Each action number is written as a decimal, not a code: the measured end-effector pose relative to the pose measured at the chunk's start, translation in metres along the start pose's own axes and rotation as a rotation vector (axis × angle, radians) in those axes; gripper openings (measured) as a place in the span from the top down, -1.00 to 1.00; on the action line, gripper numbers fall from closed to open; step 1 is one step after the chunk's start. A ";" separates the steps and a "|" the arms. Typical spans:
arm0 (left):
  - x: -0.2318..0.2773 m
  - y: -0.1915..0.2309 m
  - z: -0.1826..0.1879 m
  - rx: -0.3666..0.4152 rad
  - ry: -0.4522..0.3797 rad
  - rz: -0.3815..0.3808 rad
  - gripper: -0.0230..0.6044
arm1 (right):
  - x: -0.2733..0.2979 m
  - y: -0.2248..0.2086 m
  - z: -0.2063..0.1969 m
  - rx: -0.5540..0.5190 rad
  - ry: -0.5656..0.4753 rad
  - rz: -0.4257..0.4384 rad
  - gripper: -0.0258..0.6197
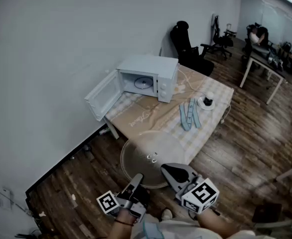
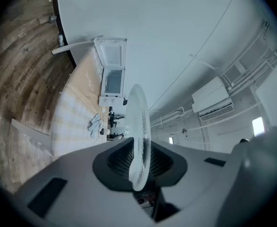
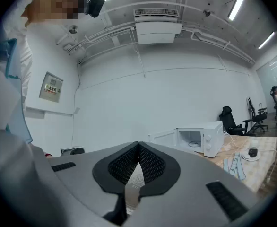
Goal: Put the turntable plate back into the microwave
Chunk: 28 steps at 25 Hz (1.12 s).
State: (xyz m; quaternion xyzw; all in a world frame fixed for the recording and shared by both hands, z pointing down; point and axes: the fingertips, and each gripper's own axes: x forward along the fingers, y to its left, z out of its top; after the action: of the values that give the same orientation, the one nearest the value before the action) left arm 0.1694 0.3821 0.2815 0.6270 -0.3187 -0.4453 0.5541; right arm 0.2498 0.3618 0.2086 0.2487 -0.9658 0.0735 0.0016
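Gripping the turntable plate [image 1: 147, 159] by its near edge, the left gripper [image 2: 139, 146] had both jaws clamped tight on the glass, and the disc stood edge-on between them. The right gripper [image 3: 138, 148] sat just beside the plate's rim, its jaws brought together at the tips with nothing in them. Well ahead, the microwave [image 1: 156, 66] stood on the table [image 1: 206, 128], door [image 1: 103, 96] swung wide open.
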 end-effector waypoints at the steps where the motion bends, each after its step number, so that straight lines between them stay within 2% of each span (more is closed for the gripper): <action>1: 0.002 0.000 0.001 0.001 0.001 -0.001 0.75 | 0.000 -0.001 0.001 -0.004 0.001 -0.002 0.82; 28: 0.016 0.004 0.010 -0.014 0.003 -0.011 0.74 | 0.009 -0.017 0.006 0.037 -0.022 -0.004 0.81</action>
State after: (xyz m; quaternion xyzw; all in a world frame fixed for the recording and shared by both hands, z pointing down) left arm 0.1674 0.3631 0.2822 0.6255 -0.3113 -0.4497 0.5565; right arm 0.2504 0.3422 0.2056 0.2516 -0.9637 0.0886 -0.0133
